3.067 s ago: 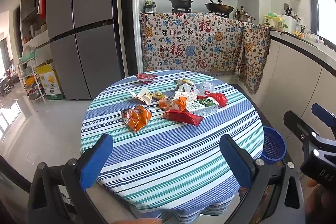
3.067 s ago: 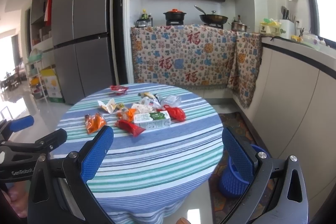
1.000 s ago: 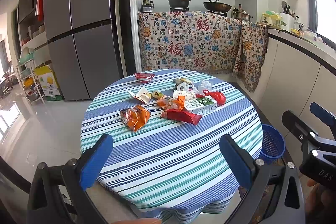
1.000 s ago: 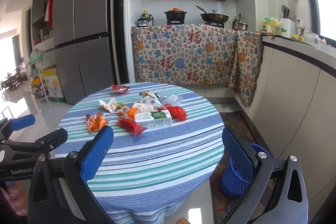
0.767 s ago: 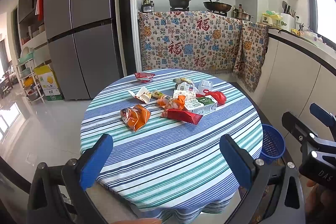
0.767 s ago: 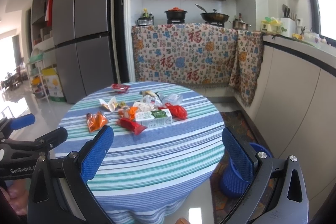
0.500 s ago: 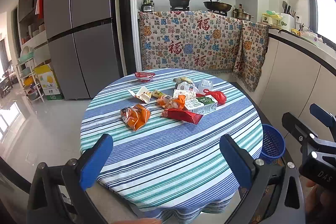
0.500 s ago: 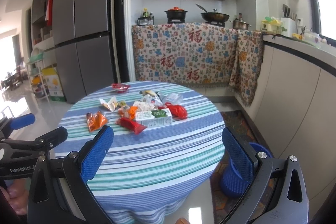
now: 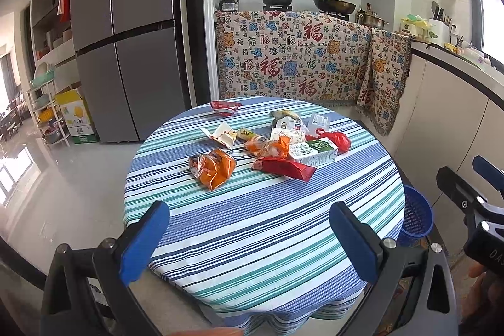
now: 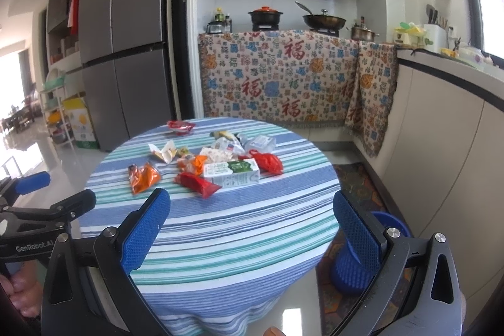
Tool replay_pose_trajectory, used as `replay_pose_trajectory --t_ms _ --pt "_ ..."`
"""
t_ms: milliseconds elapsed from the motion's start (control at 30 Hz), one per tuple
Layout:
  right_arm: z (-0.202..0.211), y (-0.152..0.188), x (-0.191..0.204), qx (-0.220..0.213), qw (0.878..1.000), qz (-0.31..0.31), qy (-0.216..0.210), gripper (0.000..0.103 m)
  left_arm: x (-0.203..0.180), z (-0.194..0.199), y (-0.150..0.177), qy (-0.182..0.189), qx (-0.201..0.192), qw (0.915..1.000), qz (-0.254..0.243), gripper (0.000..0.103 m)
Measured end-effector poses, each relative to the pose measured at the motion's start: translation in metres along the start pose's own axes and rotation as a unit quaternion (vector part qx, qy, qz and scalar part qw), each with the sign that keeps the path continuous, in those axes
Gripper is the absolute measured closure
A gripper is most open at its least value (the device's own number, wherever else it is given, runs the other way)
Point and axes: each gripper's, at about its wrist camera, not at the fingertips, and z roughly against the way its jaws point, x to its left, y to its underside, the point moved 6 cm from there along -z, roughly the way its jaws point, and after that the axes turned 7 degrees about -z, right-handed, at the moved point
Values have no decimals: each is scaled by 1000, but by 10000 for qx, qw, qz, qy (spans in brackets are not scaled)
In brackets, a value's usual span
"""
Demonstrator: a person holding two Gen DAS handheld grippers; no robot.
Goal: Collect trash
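The worktop (image 9: 261, 229) fills my view, a round one under a striped cloth, and it sits a touch nearer than a second ago; nothing on it has shifted, so I judge I am only closing in, with no piece collected yet. The blue bin (image 10: 359, 260) stands on the floor by the worktop's right edge. The trash lies in a loose heap toward the far edge: a carton (image 9: 313, 151), an orange bag (image 9: 212, 167) nearest the left edge, a red wrapper (image 9: 283, 167) just in front of the carton. My left claw (image 9: 249, 238) is spread wide and carries nothing. My right claw (image 10: 252, 229) is equally wide and bare, well short of the heap.
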Motion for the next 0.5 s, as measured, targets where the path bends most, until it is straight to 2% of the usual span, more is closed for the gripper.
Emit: replay_pose_trajectory --t_ms 400,500 --pt "-24 8 -7 256 9997 -32 -54 0 34 -50 18 -138 447 9984 304 0" --pt "-32 12 -7 352 9993 -12 -88 0 42 -66 20 -40 501 9982 325 0"
